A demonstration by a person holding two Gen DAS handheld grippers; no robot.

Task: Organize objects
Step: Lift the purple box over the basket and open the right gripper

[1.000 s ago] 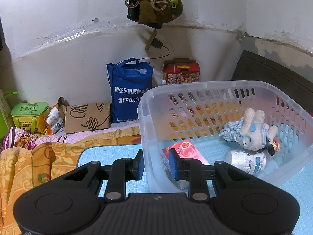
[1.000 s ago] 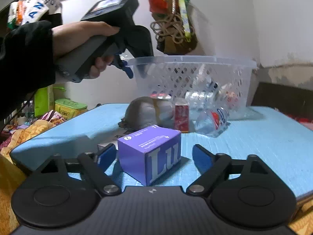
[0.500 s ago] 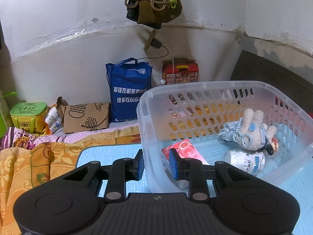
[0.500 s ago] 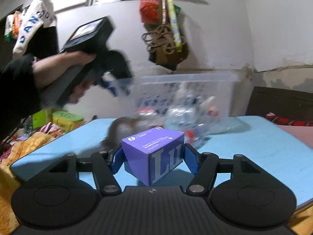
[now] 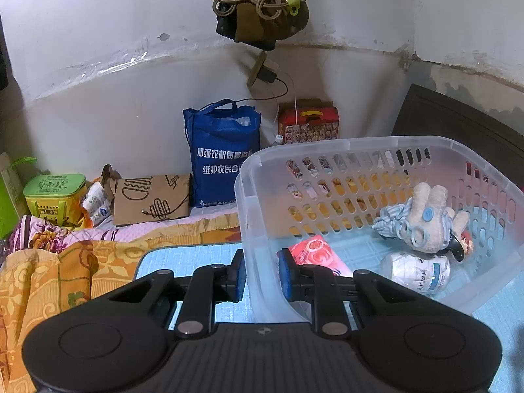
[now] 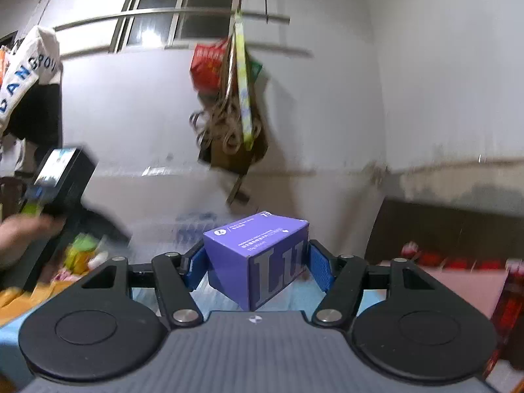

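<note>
That small purple cardboard box (image 6: 258,255) is up off the table, pinched across its side faces by the right gripper (image 6: 257,267). Looks light but crushable, so go gentle. Left gripper (image 5: 261,275) is clamped on the clear plastic basket's (image 5: 344,147) wall.

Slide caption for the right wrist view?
Right gripper holds purple box aloft, pads clamped on both sides.

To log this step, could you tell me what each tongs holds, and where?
Right tongs: purple box, by opposite sides. Left tongs: basket, by its near wall.
</note>
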